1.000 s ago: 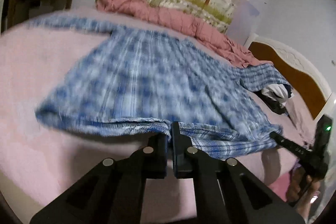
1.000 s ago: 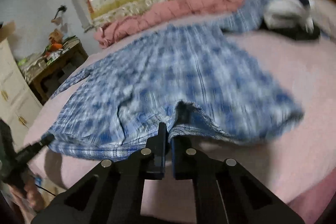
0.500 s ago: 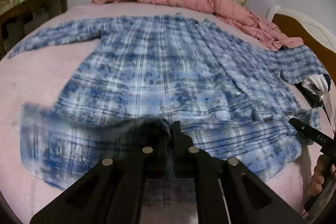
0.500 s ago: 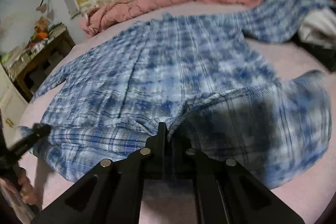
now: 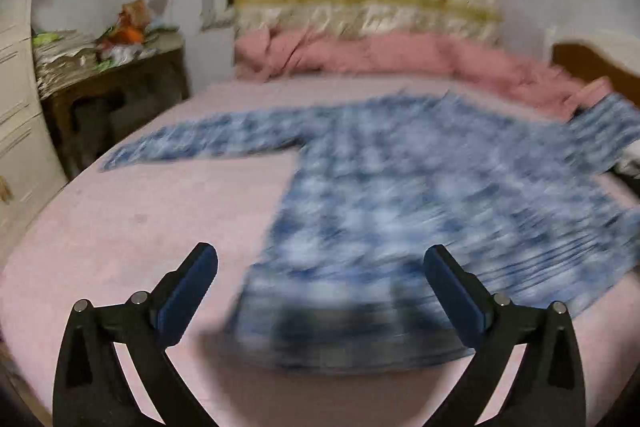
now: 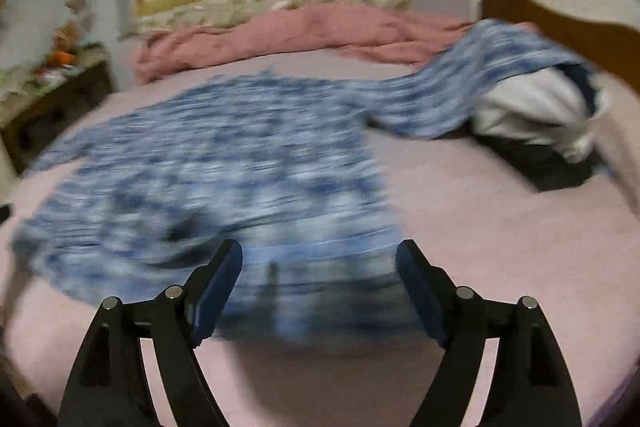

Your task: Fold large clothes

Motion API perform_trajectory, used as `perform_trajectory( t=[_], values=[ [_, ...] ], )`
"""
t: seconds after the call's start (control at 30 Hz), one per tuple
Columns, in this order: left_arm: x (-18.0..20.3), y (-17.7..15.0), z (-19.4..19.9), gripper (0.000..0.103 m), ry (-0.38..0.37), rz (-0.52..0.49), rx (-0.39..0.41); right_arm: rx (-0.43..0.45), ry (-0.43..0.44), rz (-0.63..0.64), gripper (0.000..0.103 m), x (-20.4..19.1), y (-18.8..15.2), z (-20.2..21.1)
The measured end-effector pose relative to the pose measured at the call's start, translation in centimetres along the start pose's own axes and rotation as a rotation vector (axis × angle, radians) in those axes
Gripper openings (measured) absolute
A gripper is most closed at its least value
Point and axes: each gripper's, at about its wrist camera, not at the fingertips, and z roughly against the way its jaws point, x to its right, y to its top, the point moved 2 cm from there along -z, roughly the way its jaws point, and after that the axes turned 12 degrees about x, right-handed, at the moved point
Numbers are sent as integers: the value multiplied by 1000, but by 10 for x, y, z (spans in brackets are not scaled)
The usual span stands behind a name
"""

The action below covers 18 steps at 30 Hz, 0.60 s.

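Left gripper (image 5: pixel 320 259): jaws spread wide, nothing between the blue-padded fingers (image 5: pixel 188 291), both black finger arms angled outward from the lower frame. Right gripper (image 6: pixel 319 253): same pose, jaws wide apart and holding nothing, pads (image 6: pixel 420 291) facing inward, pointing forward and slightly downward.

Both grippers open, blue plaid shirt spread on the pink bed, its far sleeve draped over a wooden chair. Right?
One error: the sleeve lies over a white and dark pile of clothes, not a chair, per the right wrist view. Shirt and bed as stated; both grippers open.
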Motion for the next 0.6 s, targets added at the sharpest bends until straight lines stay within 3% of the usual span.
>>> perform_trajectory(
  t=[0.1,0.17,0.2,0.23,0.27,0.3,0.33,0.43,0.5,0.6],
  values=[
    [-16,-18,-26,103,-62,-19,-175,-40,-25,-34,81,27,3,-17],
    [-19,-26,-31,103,-80,-28,-185,-92,31,-63,81,35,0,-31],
    [-18,-28,-32,101,-100,-25,-186,-121,59,-72,73,36,-3,-38],
    [-18,-29,-34,85,-116,-19,-190,-139,82,-78,53,35,-7,-44],
    [-16,-27,-35,69,-113,-25,-185,-149,93,-77,41,33,-10,-48],
    [-14,-26,-37,25,-105,-38,-173,-155,86,-70,17,29,-12,-52],
    [-9,-23,-37,4,-84,-60,-146,-140,65,-65,5,27,-13,-53],
    [-11,-6,-22,1,17,-57,5,29,4,-78,4,26,-2,-32],
    [-21,-1,-19,1,37,-10,27,90,-54,-69,4,28,5,-22],
    [-25,-10,-39,1,40,-1,-50,-20,-54,-57,4,32,1,-47]
  ],
)
